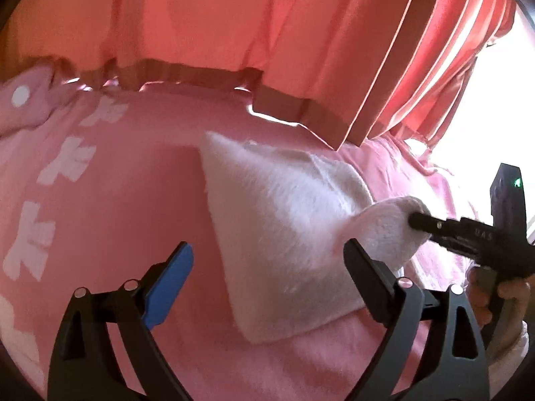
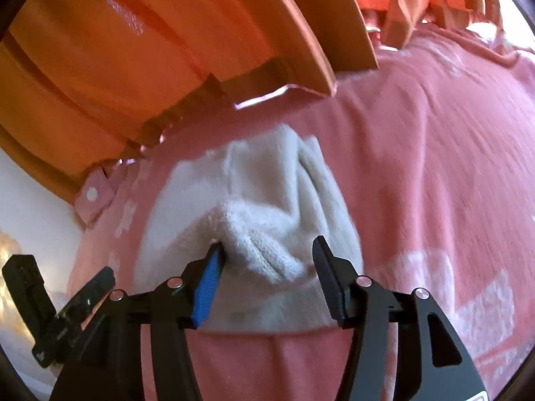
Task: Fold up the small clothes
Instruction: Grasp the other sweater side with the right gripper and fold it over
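A small white fuzzy garment (image 1: 284,234) lies on a pink patterned cloth (image 1: 117,200). My left gripper (image 1: 267,250) is open, hovering over the garment's near left edge, holding nothing. The right gripper (image 1: 413,220) shows at the right of the left wrist view, its tip against a raised fold of the garment. In the right wrist view the garment (image 2: 267,200) has a bunched fold lying between the spread fingers of my right gripper (image 2: 267,250); the jaws stand wide and do not pinch it.
Orange-red curtains (image 1: 234,16) hang along the far edge of the pink cloth (image 2: 434,167). A wooden slat (image 1: 384,67) leans in front of them. A pink snap tab (image 2: 93,197) lies at the cloth's left. The left gripper's body (image 2: 50,317) shows low left.
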